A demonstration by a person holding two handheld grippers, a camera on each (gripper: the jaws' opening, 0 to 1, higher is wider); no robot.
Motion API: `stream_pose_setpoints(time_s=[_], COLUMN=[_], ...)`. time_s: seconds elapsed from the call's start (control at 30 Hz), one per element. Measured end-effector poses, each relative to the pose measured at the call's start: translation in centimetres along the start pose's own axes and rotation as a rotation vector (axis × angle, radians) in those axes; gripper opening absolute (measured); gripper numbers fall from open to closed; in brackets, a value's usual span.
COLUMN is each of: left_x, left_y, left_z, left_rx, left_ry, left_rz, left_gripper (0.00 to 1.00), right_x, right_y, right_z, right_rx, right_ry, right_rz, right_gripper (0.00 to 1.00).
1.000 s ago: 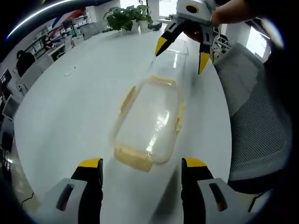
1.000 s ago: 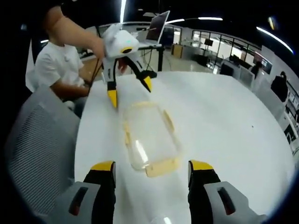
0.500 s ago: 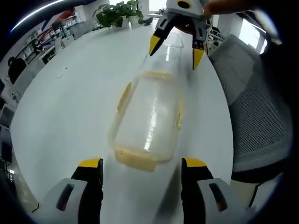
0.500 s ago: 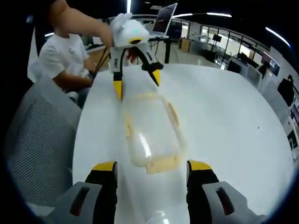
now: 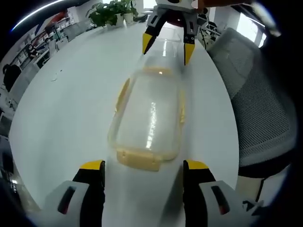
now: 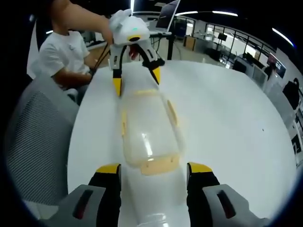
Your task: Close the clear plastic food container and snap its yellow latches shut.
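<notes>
Claws (image 5: 143, 166) flanking lengthwise container (image 5: 147, 116)

Clear container (image 5: 147, 118) lies on white table (image 5: 71, 104) between both parted grippers

The clear plastic food container (image 5: 147, 118) lies flat, lid on, with yellow latches (image 5: 138, 159) along its edges.

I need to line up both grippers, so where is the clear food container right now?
The clear food container lies lengthwise on the white table between the two open grippers, near the edge beside the grey mesh chair.
</notes>
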State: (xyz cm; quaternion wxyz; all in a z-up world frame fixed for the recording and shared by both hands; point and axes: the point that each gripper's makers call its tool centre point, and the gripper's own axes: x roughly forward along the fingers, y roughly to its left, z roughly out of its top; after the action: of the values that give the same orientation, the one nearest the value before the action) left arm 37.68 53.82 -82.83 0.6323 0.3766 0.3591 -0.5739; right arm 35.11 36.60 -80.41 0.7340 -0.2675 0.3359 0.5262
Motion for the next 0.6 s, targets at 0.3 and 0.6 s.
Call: stream_pose_setpoints(time_s=[0.3, 0.6], left_x=[0.2, 0.7], left_y=[0.4, 0.5], left_z=[0.1, 0.2], left_rx=[0.033, 0.067], left_ry=[0.012, 0.025], left_rz=[-0.017, -0.050], left_gripper=[0.64, 0.62], right_x=[1.0, 1.5], right_y=[-0.1, -0.2], right_z=[-0.2, -0.7], right_rx=[-0.005, -0.024], right_ry=[0.036, 0.065], right_rz=[0.024, 0.050], right_gripper=[0.54, 0.49])
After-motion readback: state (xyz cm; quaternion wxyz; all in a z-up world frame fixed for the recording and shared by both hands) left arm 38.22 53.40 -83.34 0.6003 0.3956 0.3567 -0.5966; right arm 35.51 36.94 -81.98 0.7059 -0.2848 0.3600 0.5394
